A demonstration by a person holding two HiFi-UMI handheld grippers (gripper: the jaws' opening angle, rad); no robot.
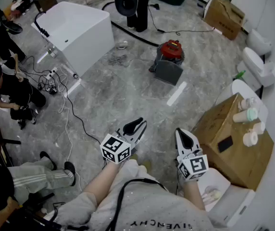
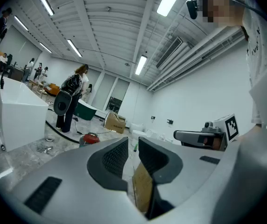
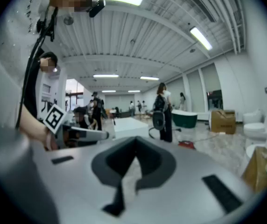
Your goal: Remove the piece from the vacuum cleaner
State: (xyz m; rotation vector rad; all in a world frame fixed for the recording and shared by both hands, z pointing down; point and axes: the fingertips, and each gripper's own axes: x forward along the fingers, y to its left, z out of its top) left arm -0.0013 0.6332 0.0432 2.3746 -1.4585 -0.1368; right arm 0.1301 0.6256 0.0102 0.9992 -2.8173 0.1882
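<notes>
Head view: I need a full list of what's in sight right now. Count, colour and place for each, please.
vacuum cleaner: one, red with a grey front, floor, upper centre
bathtub: one, white, upper left
cardboard boxes: two, brown, top right and right edge
containers: four, pale, on the right-edge box
toilets: at least two, white, along the right wall
cables: several, black, floor at left
people: four, mostly dark clothing, three at left, one standing at top
left gripper: one, grey and black, bottom centre, jaws slightly apart, empty
right gripper: one, grey and black, bottom right, shut, empty
</notes>
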